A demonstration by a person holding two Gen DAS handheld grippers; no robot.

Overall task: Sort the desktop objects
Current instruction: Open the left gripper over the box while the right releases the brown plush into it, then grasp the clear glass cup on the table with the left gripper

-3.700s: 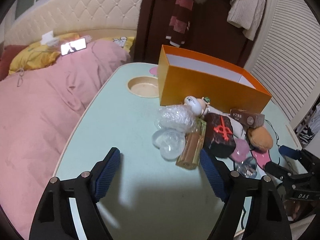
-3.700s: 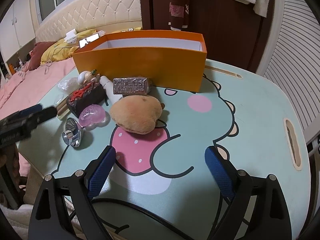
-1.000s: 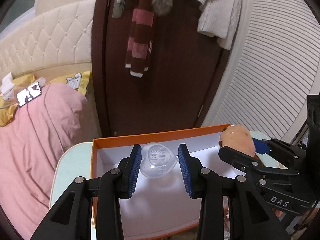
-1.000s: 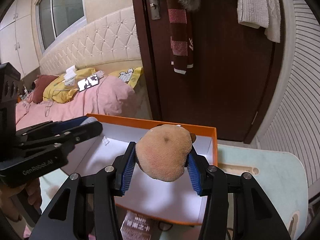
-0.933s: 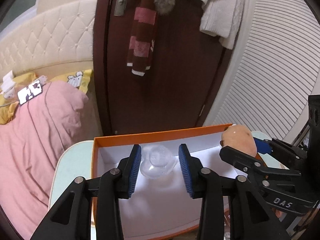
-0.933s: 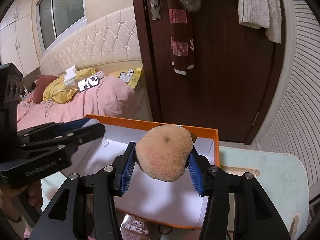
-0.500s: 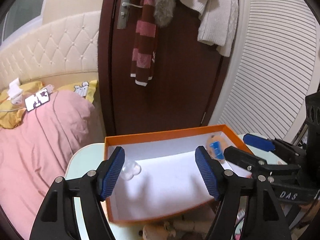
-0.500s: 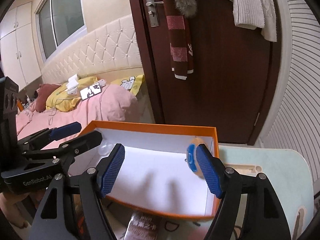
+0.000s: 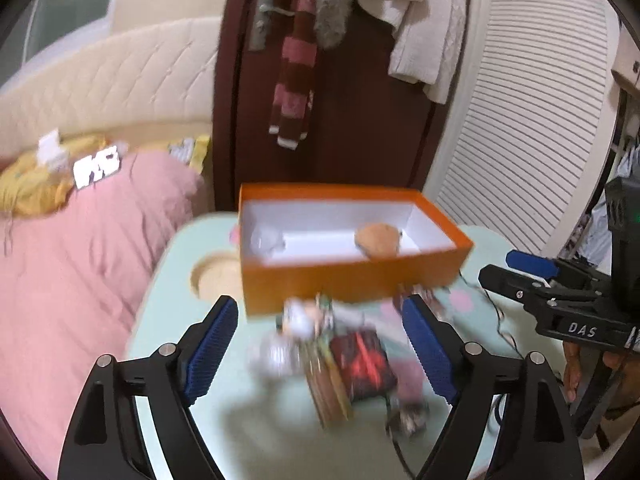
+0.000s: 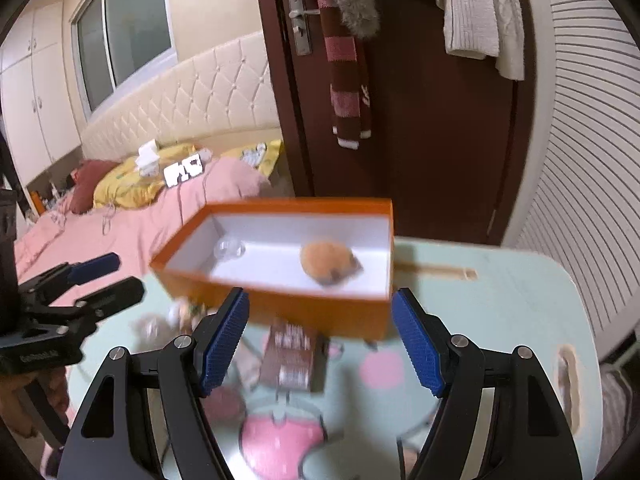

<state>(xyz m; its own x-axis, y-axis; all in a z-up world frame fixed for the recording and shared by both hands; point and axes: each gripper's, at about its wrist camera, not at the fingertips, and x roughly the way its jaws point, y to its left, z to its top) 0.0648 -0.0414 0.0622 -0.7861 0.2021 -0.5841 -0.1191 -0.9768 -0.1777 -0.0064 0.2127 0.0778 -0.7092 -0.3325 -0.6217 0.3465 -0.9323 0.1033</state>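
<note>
An orange box (image 9: 344, 280) (image 10: 280, 312) stands on the mint table. Inside it lie a brown plush toy (image 9: 378, 239) (image 10: 328, 260) on the right and a clear heart-shaped piece (image 9: 266, 240) (image 10: 229, 249) on the left. My left gripper (image 9: 320, 352) is open and empty, raised above a blurred pile in front of the box: a dark block with a red mark (image 9: 362, 364), an amber bottle (image 9: 326, 388), a small figurine (image 9: 304, 316). My right gripper (image 10: 320, 340) is open and empty above a brown patterned box (image 10: 292, 354).
A pink bed (image 9: 80, 264) lies to the left of the table. A dark door (image 10: 420, 120) with hanging scarf and sweater stands behind. A round cup recess (image 9: 216, 276) is in the table left of the box. The table (image 10: 500, 300) has a slot handle at its right.
Both grippers let go of the clear heart and the plush toy into the box, opened wide, and drew back and up from the box. The view is blurred by motion.
</note>
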